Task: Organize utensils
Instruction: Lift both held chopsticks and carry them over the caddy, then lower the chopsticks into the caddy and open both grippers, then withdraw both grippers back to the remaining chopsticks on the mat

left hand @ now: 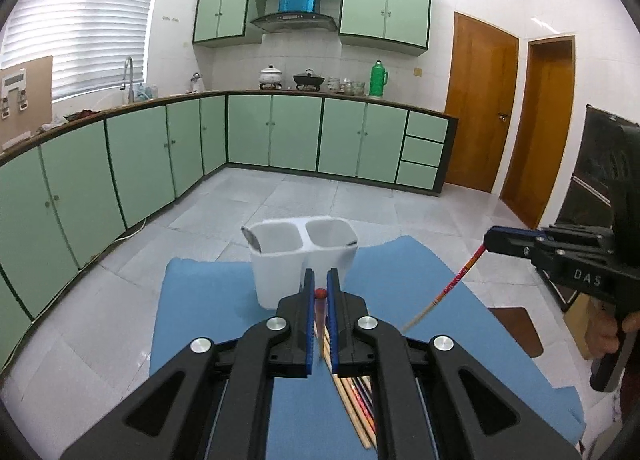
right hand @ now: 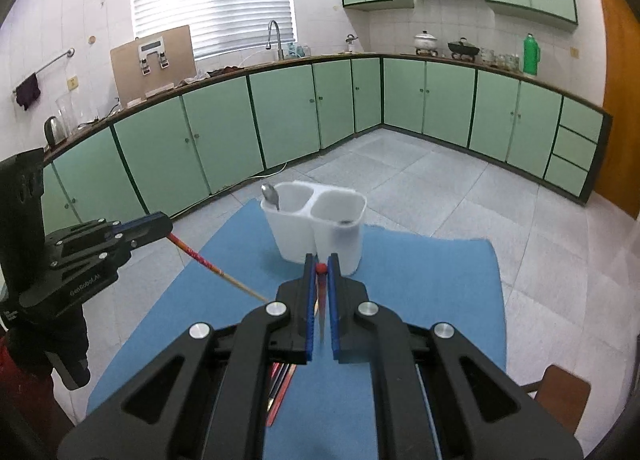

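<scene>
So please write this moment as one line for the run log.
left gripper: shut on chopstick | right gripper: shut on chopstick | holder: one spoon inside | more chopsticks on mat

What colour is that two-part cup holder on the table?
White holder, on a blue mat; clearest in the right wrist view.

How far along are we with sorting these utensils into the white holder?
Partly done. Done: a metal spoon leans in the white two-cup plastic holder. In hand: the left gripper and right gripper each pinch one red-tipped wooden chopstick. Left: more chopsticks on the blue mat.
</scene>
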### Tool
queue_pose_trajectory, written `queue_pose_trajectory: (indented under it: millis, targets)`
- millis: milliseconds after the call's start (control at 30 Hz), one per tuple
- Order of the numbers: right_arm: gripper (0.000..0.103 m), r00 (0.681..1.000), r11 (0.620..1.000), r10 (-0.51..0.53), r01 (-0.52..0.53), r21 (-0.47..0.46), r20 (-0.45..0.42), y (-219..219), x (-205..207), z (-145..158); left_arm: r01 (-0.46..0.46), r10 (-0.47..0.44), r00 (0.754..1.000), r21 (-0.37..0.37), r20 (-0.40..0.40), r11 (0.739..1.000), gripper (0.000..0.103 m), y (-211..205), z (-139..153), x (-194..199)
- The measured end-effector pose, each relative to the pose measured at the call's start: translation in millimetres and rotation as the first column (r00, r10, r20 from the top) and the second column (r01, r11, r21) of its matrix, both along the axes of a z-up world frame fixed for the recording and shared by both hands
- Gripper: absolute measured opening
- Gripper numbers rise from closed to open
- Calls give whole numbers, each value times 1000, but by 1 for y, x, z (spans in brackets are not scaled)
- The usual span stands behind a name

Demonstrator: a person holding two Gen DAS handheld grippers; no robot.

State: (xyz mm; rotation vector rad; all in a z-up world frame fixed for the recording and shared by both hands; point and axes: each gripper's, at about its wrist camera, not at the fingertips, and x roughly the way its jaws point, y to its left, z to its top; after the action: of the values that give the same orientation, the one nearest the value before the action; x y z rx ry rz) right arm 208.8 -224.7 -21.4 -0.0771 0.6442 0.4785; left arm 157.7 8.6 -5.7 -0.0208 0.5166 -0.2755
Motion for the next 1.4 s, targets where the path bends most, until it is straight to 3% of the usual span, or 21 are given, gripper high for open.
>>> queue_pose_trajectory:
  millis: [267, 500, 667, 800, 933, 1167, 1233, 1300, 1400]
  targets:
    - [5, 998, 999, 53, -53, -4, 43, 13, 16, 39, 19, -18, 999, -28, 34, 999, 6, 10, 26, 19]
    - [5, 990, 995, 49, -60, 79, 135, 16, 40, 99, 17, -9, 987, -49, 160, 999, 6, 19, 76, 22]
    - [5, 979, 994, -1, -21, 105, 202, 22, 67, 123, -7, 16, 963, -35, 269, 999, 6, 15, 114, 35]
    - [5, 973, 994, -43, 20, 104, 226, 27, 91, 118, -46, 46, 948, -7, 315, 999, 5, 7, 119, 59]
    - [5, 974, 994, -66, 46, 94, 218, 35, 116, 97, -83, 73, 940, 15, 334, 996, 6, -1, 101, 91]
    - [6, 988, 996, -85, 82, 26, 129, 50, 144, 38, -82, 81, 977, -3, 199, 997, 6, -4, 51, 132]
    - [12, 990, 996, -88, 87, 17, 113, 51, 142, 28, -79, 79, 983, -8, 166, 997, 11, -2, 41, 133]
    - [39, 989, 995, -96, 94, 19, 116, 46, 137, 22, -85, 84, 983, 0, 161, 996, 32, 1, 36, 125]
    - [60, 981, 991, -129, 124, 43, 143, 35, 122, 20, -77, 78, 984, -12, 162, 997, 38, 5, 32, 108]
